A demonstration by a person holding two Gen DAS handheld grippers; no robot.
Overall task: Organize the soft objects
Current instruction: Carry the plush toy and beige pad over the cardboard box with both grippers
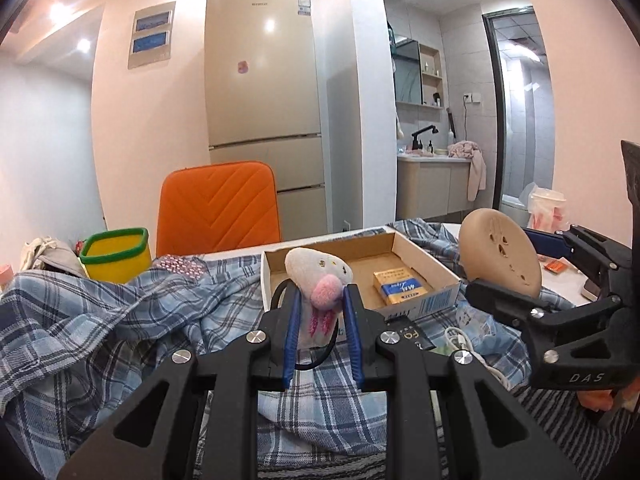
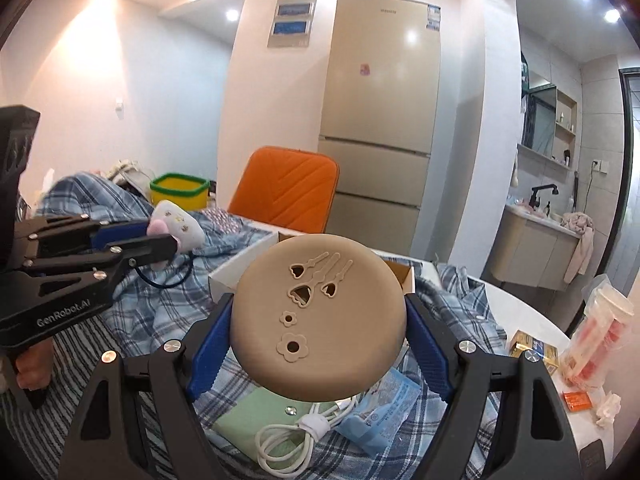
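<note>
The work surface is a white table (image 2: 516, 300) almost buried under a rumpled blue-and-white plaid shirt (image 1: 100, 320), with a dark striped cloth (image 2: 80, 360) lying nearer the camera. A shallow open cardboard box (image 1: 420, 256) sits on the plaid fabric, holding a small yellow-and-blue packet (image 1: 402, 286). The left gripper (image 1: 320, 316) is clamped on a small white plush toy with a pink fuzzy pompom (image 1: 318, 272), raised just in front of the box, a thin black loop hanging from it. The right gripper (image 2: 318, 336) pinches a round tan dome-shaped cushion with flower and heart cut-outs (image 2: 318, 320) between its blue pads (image 2: 210, 354), held up over a pale green pouch (image 2: 244, 428), a coiled white cable (image 2: 296, 444) and a light blue plastic packet (image 2: 384, 408). Behind the table stand an orange quilted chair back (image 1: 218, 204) and a yellow bin with a green rim (image 1: 116, 254). A tall beige refrigerator (image 1: 264, 92) fills the far wall, and to its right an archway opens on a tiled bathroom with a vanity sink and black tap (image 1: 424, 136).
</note>
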